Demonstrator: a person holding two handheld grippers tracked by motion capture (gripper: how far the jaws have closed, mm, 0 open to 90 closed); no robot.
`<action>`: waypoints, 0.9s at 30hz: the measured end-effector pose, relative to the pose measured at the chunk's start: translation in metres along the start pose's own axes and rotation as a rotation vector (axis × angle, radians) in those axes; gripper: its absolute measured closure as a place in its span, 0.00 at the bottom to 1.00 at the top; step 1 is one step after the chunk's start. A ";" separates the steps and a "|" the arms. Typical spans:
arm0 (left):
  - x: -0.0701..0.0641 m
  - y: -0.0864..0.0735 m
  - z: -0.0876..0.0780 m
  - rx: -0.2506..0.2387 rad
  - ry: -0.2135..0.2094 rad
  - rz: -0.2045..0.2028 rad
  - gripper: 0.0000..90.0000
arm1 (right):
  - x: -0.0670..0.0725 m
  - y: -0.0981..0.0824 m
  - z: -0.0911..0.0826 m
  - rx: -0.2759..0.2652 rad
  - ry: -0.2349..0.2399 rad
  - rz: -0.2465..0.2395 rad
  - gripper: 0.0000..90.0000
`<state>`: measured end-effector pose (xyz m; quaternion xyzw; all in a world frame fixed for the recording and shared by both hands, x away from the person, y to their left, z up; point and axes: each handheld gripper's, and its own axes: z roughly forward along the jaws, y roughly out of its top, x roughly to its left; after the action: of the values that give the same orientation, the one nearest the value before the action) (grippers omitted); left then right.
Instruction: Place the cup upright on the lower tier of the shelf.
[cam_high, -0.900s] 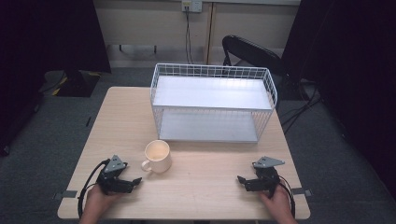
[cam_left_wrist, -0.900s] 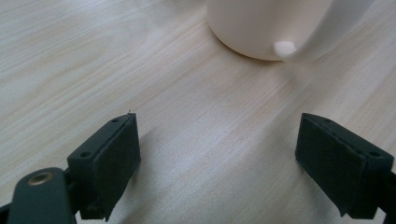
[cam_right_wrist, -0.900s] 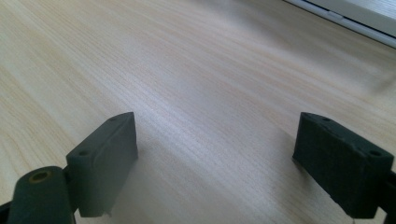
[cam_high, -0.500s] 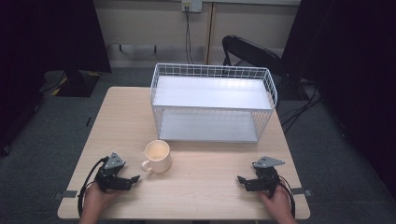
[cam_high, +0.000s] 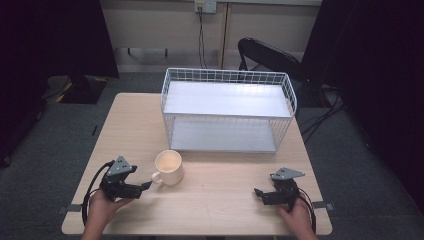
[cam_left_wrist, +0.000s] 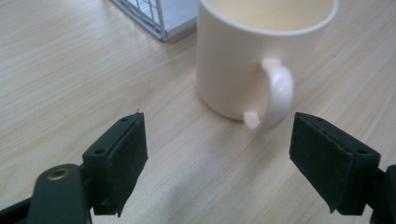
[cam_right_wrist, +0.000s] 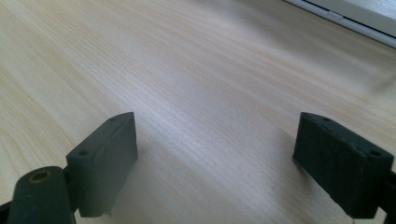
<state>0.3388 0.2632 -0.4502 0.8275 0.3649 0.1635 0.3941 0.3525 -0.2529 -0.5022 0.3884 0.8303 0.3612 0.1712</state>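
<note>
One mug (cam_high: 169, 167) upright, handle toward left gripper (cam_high: 145, 186); both grippers' jaws apart, empty.

Black left gripper (cam_high: 146, 185) and right gripper (cam_high: 257, 192), grey three-cornered top plates, trailing black cables.

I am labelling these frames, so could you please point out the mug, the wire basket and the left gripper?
mug (cam_high: 169, 167): high view, on its cream outer wall.
wire basket (cam_high: 227, 76): high view, on its back top rim.
left gripper (cam_high: 145, 186): high view, midway between its fingertips.
</note>
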 end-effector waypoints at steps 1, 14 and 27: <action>0.000 0.000 0.000 0.000 0.000 0.000 0.21 | 0.000 0.000 0.000 0.000 0.000 0.000 0.14; -0.010 0.028 -0.001 -0.037 -0.013 -0.044 0.19 | 0.000 0.000 0.000 0.000 -0.001 0.000 0.14; -0.004 0.044 0.005 -0.036 0.030 -0.107 0.21 | 0.000 0.000 0.000 0.000 0.000 0.000 0.14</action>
<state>0.3594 0.2389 -0.4195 0.7970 0.4114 0.1611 0.4118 0.3525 -0.2529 -0.5023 0.3885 0.8302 0.3613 0.1715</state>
